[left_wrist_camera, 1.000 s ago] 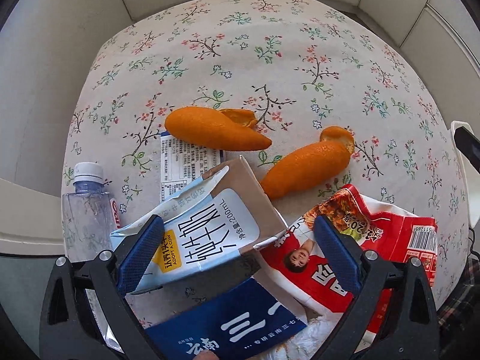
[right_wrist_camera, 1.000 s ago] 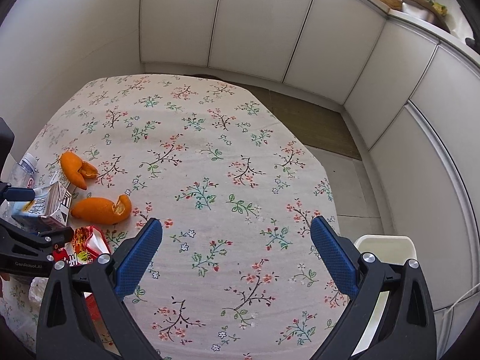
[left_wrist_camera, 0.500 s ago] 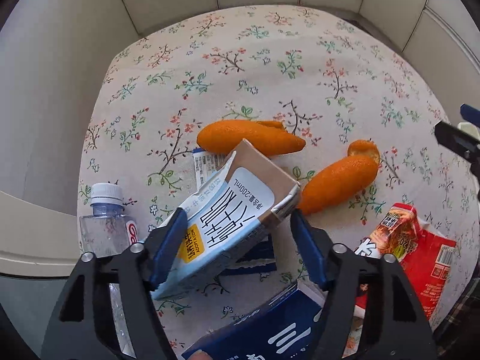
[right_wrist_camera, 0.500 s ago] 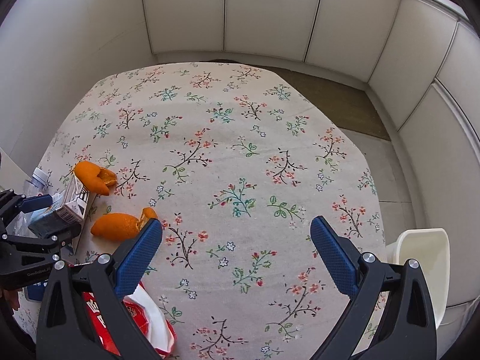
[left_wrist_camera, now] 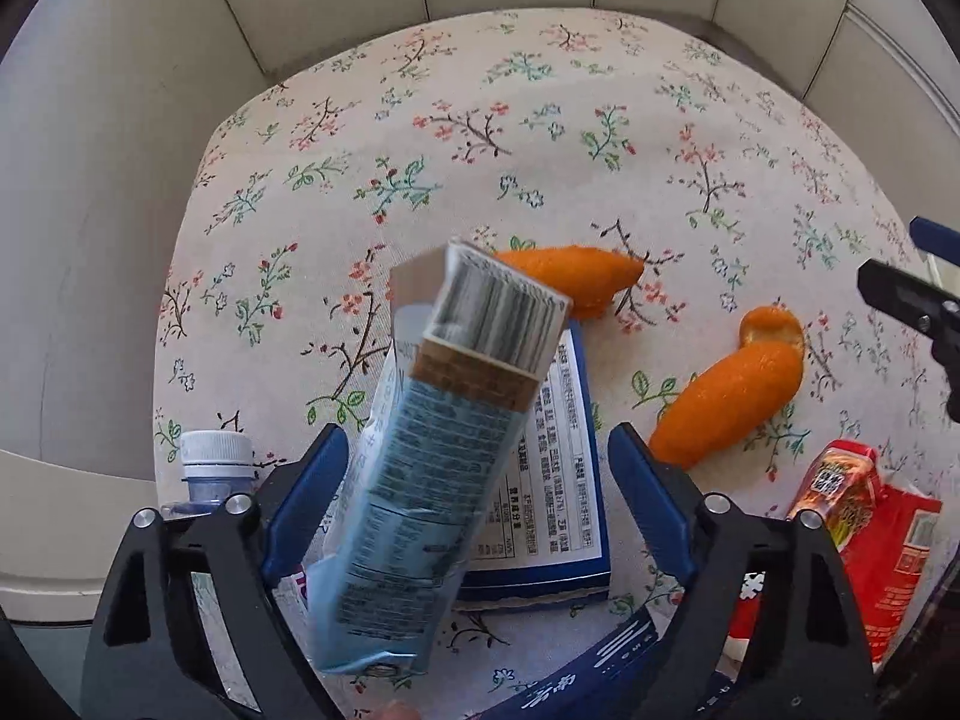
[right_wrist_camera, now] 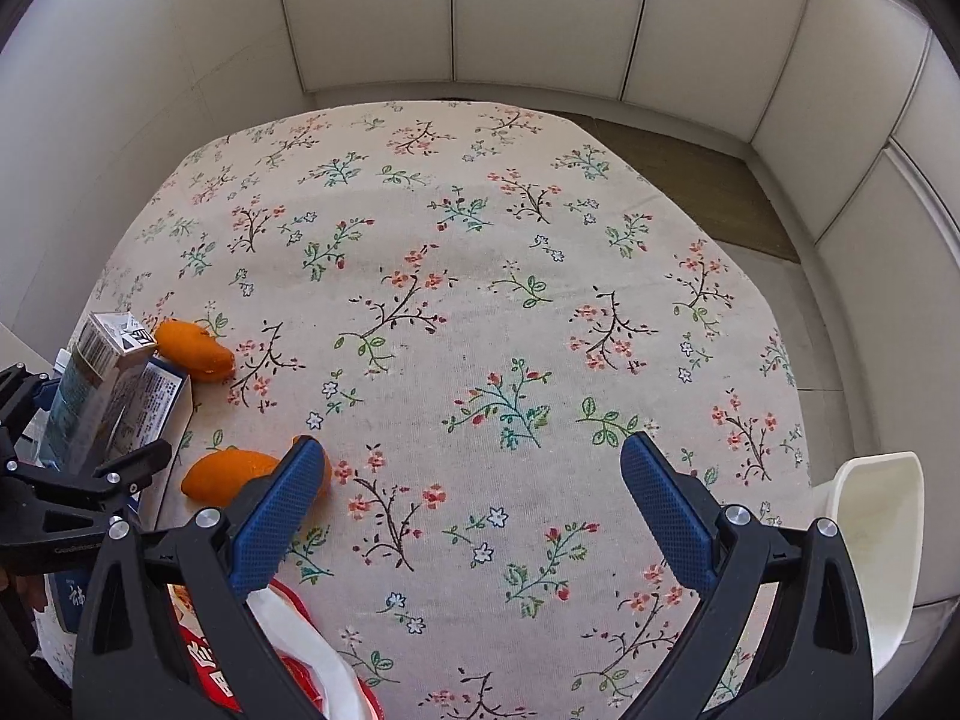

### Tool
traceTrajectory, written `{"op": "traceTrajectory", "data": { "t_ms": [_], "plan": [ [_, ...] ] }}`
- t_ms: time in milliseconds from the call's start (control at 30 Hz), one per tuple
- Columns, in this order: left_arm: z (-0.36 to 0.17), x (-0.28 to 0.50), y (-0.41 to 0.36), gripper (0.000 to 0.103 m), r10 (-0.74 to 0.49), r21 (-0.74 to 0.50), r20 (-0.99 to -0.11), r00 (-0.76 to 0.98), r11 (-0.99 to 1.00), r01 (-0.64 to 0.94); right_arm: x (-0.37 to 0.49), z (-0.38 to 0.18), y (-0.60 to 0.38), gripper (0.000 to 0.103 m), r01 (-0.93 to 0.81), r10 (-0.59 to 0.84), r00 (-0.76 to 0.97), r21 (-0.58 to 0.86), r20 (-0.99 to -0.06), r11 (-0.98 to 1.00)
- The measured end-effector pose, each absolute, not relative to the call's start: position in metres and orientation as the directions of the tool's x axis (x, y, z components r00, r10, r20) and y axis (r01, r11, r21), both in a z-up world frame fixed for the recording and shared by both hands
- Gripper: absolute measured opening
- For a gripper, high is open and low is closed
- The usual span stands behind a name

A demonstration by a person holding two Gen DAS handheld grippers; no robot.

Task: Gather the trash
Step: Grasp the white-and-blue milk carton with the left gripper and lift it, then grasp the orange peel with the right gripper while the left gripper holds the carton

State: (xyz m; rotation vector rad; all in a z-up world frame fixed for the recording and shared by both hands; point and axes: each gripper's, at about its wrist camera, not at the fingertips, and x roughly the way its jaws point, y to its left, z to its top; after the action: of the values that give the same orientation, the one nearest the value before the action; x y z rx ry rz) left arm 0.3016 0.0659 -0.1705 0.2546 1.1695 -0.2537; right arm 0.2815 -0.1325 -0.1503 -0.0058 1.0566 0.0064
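My left gripper [left_wrist_camera: 477, 498] holds a light-blue milk carton [left_wrist_camera: 438, 450], tilted up off the table; the carton touches the left pad while a gap shows at the right pad. The carton also shows in the right wrist view [right_wrist_camera: 96, 384]. Two orange peels [left_wrist_camera: 570, 276] [left_wrist_camera: 729, 402] lie on the floral tablecloth [left_wrist_camera: 540, 120]. A flat blue-and-white box [left_wrist_camera: 558, 480] lies under the carton. A red snack wrapper [left_wrist_camera: 870, 540] lies at the right. My right gripper [right_wrist_camera: 468, 504] is open and empty above the table.
A clear water bottle with a white cap [left_wrist_camera: 210, 468] stands at the left. Another dark-blue box [left_wrist_camera: 600, 672] lies at the bottom edge. A white bin [right_wrist_camera: 876, 546] stands off the table's right edge. White cabinet panels [right_wrist_camera: 540, 12] surround the table.
My left gripper has closed in on the milk carton and lifted it, turning it so its barcode end points up. The right gripper has moved forward over the table.
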Motion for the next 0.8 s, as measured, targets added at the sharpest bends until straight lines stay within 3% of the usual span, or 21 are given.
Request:
{"op": "traceTrajectory", "data": {
  "t_ms": [67,233,567,700,800],
  "plan": [
    [-0.166,0.304,0.072,0.056,-0.095,0.022,-0.927,0.362,0.952,0.306,0.285,-0.152,-0.132,0.096,-0.006,0.005,0.489,0.003,-0.872,1.000],
    [-0.162,0.310,0.084,0.033,-0.150,-0.074,-0.930,0.337,0.971,0.229,0.291,-0.161,-0.127,0.096,-0.011,0.040,0.455,0.040,-0.890,0.999],
    [-0.097,0.288,0.094,0.032,-0.278,-0.223,-0.827,0.488,0.960,0.169,0.308,-0.193,-0.110,0.096,0.006,0.351,0.248,0.364,-0.903,0.931],
    [-0.086,0.280,0.089,0.032,-0.302,-0.229,-0.810,0.502,0.952,0.204,0.316,-0.200,-0.100,0.095,0.010,0.373,0.234,0.386,-0.898,0.922],
    [-0.087,0.277,0.087,0.032,-0.294,-0.211,-0.817,0.497,0.953,0.217,0.321,-0.198,-0.091,0.085,-0.013,0.369,0.235,0.377,-0.899,0.926]
  ]
}}
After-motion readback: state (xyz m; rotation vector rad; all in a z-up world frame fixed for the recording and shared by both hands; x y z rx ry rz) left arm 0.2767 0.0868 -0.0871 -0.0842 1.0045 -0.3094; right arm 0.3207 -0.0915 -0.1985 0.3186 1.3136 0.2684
